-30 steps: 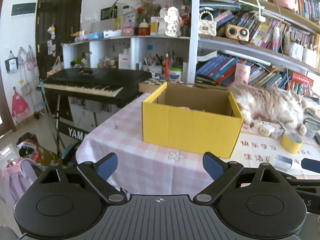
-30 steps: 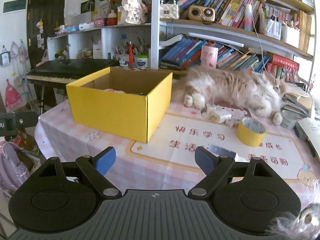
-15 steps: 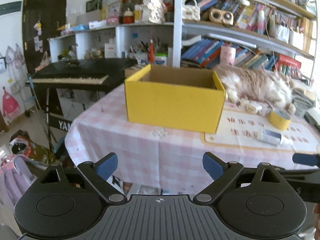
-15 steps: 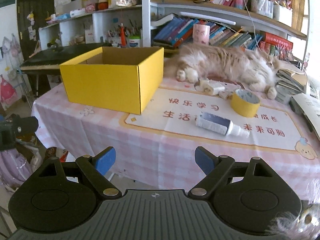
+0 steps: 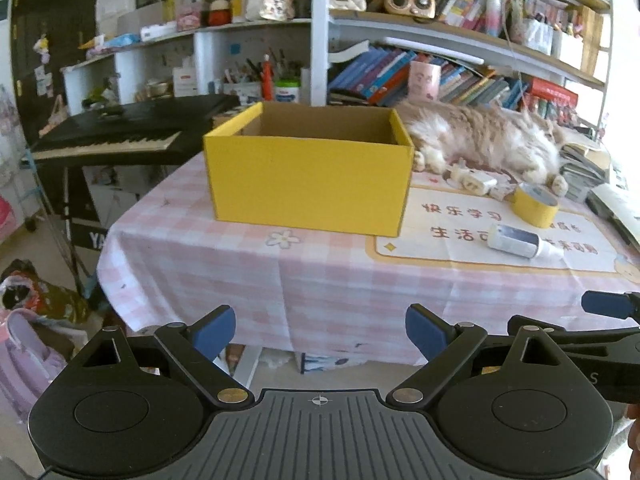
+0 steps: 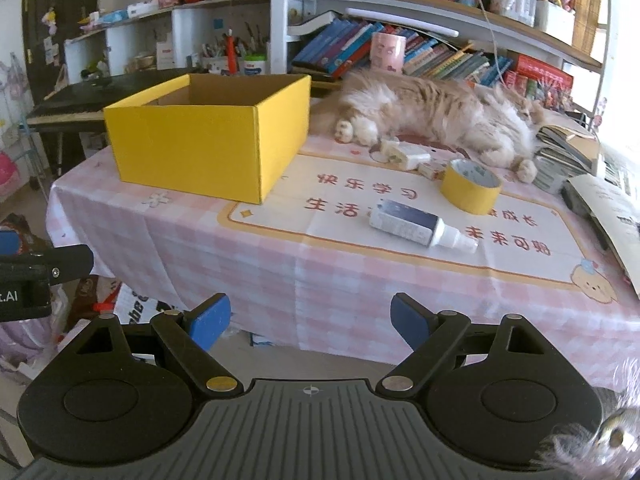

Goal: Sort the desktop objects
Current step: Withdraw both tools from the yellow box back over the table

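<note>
An open yellow cardboard box [image 5: 308, 186] [image 6: 204, 148] stands on the left part of the pink checked table. To its right lie a white bottle with a dark label [image 5: 520, 242] [image 6: 416, 226], a yellow tape roll [image 5: 535, 205] [image 6: 471, 187] and a small white charger [image 6: 404, 155]. My left gripper [image 5: 320, 330] is open and empty, in front of the table's near edge. Held off the front edge too, my right gripper [image 6: 310, 320] is open with nothing between its fingers; its blue fingertip [image 5: 606, 305] shows in the left wrist view.
A fluffy cat [image 6: 436, 116] lies along the back of the table. Stacked books and papers [image 6: 568, 156] sit at the right edge. A black keyboard [image 5: 120, 132] stands left of the table, bags [image 5: 28, 320] on the floor below. Crowded shelves [image 5: 440, 40] line the back wall.
Both views have pulled back and tilted down: the table now sits farther away, its front edge and hanging cloth in sight. The bottle came into view. Both grippers stayed open.
</note>
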Tool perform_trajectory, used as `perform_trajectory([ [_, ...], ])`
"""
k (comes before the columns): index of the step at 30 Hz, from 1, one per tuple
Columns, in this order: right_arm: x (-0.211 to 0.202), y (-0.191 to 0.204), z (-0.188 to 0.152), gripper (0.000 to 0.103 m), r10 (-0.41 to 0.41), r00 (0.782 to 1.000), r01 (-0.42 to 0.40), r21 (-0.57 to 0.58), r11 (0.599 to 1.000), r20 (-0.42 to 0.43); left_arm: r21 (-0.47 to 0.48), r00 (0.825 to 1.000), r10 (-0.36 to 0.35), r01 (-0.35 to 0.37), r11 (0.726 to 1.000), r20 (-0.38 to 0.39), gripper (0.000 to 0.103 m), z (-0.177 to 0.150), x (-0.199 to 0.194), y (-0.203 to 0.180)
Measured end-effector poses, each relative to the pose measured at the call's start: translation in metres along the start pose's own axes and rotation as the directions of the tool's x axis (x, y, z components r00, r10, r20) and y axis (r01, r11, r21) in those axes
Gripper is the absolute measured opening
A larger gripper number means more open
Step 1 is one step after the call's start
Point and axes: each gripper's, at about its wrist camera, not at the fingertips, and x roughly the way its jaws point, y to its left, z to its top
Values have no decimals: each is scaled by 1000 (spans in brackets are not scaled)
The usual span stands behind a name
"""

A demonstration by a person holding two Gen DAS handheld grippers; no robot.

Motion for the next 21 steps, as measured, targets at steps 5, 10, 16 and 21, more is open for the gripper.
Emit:
perform_trajectory([
  [5,-1,-11,-1,86,-41,999,42,30,999,-9,47,999,-48,48,998,0,94,3,6,-15],
  [10,-1,-22,-3,86,-80,997,81,57,995,-20,91,996,-87,87,992,-1,94,7,12,-28],
  [16,1,-37,-4,86,-121,992,123,87,988,-26,136,992,-125,123,983,0,94,14,21,-46],
  [21,3,-53,-2,86,-155,987,158,104,982,-31,169,986,-165,164,972,-6,94,21,32,-66],
])
